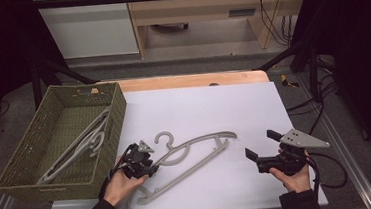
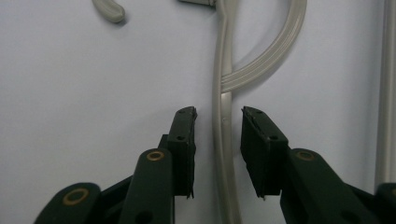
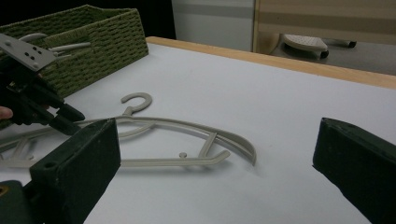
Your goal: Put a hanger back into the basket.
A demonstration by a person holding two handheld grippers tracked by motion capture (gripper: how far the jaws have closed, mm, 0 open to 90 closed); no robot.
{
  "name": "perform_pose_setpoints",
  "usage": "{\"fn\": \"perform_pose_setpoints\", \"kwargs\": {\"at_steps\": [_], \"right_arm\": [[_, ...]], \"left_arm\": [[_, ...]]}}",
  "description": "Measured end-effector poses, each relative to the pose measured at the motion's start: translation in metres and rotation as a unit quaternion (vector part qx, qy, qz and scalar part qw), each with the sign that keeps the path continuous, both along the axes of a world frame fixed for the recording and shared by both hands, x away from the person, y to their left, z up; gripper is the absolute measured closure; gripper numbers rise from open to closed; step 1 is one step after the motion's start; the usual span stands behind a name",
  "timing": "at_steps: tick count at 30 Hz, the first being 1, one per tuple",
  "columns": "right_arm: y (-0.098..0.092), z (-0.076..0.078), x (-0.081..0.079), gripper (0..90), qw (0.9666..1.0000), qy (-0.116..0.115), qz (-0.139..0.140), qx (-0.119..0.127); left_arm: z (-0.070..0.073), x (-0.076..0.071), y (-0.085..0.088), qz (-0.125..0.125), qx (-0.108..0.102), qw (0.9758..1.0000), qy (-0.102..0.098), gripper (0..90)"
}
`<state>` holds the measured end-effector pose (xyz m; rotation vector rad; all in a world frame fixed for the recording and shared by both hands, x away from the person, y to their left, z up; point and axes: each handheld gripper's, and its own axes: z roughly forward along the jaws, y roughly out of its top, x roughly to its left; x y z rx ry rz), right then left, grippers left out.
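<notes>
Straddling the arm of a grey plastic hanger (image 1: 192, 154) on the white desk (image 1: 214, 107), the left gripper (image 2: 218, 122) has jaws parted — not gripping; the right gripper (image 1: 258, 146) hovers released nearby, beside the woven basket (image 1: 25, 162) — more hangers inside.

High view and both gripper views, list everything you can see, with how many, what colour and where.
Basket: one, green woven, table's left edge.
Hangers in basket: apparently two, grey, lying inside it.
Hanger on table: one, grey, flat between the grippers.
Table: one, white top, wooden far edge.
Left gripper: black, jaws open astride the table hanger's arm.
Right gripper: black, jaws wide open, holding nothing, right of the hanger.
</notes>
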<state>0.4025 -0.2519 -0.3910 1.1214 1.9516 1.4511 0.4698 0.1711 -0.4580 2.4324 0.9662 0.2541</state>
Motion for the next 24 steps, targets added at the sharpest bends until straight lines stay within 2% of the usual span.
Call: {"fn": "perform_pose_setpoints", "kwargs": {"at_steps": [1, 5, 10, 13, 15, 19, 24], "right_arm": [[0.000, 0.000, 0.000, 1.0, 1.0000, -0.001, 0.000, 0.000], [-0.001, 0.002, -0.001, 1.0, 1.0000, -0.003, 0.001, 0.001], [-0.001, 0.002, -0.001, 1.0, 1.0000, -0.004, 0.001, 0.001], [0.000, 0.003, -0.001, 1.0, 1.0000, -0.003, 0.003, 0.000], [0.001, 0.002, -0.001, 1.0, 1.0000, -0.003, 0.002, 0.001], [0.001, 0.001, 0.000, 0.9, 1.0000, 0.000, 0.001, 0.001], [0.000, 0.001, -0.001, 0.9, 1.0000, 0.001, 0.002, 0.002]], "left_arm": [[0.000, -0.001, 0.000, 0.000, 0.004, 1.0000, -0.006, 66.1], [0.002, -0.007, -0.001, -0.007, 0.017, 0.9998, 0.009, 65.8], [0.002, -0.009, -0.004, 0.003, 0.024, 0.9996, 0.012, 68.4], [0.003, -0.010, -0.006, 0.004, 0.030, 0.9994, 0.014, 72.8], [0.003, -0.011, -0.007, 0.003, 0.032, 0.9994, 0.015, 79.8], [0.003, -0.012, -0.007, 0.016, 0.028, 0.9993, 0.017, 81.2], [0.002, -0.015, -0.004, 0.021, 0.016, 0.9996, 0.006, 82.0]]}}
